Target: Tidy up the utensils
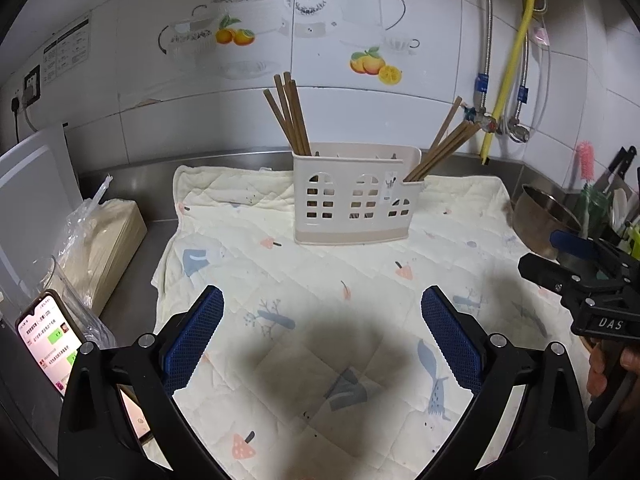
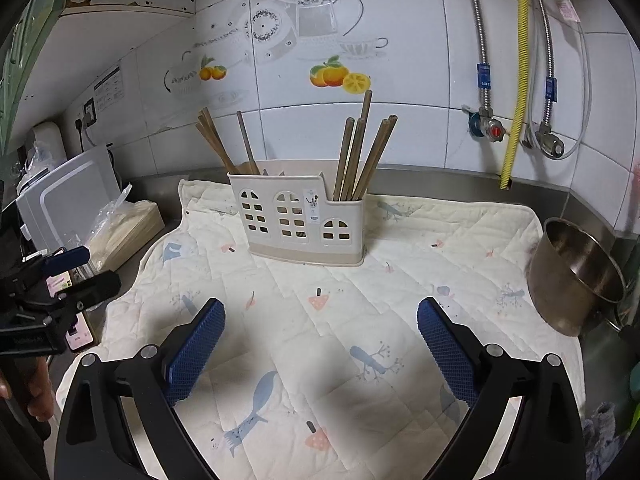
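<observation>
Utensil holder (image 1: 354, 196) shown upright at the far middle of a quilted mat (image 1: 304, 320), near the tiled wall. Two bundles of chopsticks are seen standing in it: the left bundle (image 1: 290, 114) in the left end compartment, leaning left, and the right bundle (image 1: 444, 142) in the lower right end compartment, splayed rightward. The middle section appears unfilled, though its contents cannot be made out. No utensil is seen loose on the mat. The left gripper (image 1: 322, 334) and right gripper (image 2: 320, 344) are held low over the near mat, well apart from the holder, each with jaws spread wide and nothing between the pads, a stance judged to suit rest or approach. A steel bowl (image 2: 576, 276) stands beside the mat's right edge
</observation>
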Action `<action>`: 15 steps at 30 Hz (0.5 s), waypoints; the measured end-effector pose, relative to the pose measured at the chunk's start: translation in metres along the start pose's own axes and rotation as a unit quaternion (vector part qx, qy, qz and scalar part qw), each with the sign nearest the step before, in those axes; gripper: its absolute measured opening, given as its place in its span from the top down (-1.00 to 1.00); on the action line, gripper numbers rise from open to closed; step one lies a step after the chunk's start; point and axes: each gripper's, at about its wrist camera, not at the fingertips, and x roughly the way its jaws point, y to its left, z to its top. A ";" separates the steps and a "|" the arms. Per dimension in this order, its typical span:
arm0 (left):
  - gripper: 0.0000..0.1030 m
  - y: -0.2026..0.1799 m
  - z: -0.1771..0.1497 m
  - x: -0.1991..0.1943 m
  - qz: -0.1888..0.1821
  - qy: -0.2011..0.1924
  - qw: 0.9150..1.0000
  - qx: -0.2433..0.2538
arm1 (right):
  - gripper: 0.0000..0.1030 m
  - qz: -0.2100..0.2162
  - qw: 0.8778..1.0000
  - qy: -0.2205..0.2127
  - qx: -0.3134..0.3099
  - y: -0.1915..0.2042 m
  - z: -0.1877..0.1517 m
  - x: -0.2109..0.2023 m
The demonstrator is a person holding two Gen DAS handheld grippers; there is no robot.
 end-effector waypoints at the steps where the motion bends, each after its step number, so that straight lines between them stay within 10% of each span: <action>1: -0.90 0.000 0.000 0.000 0.000 0.001 1.000 0.000 | -0.82 0.000 1.000 0.000 0.000 0.000 0.000 0.000; 15: -0.90 0.002 -0.002 0.003 -0.001 0.007 1.000 -0.003 | -0.82 0.003 1.000 -0.001 0.002 0.001 -0.001 0.000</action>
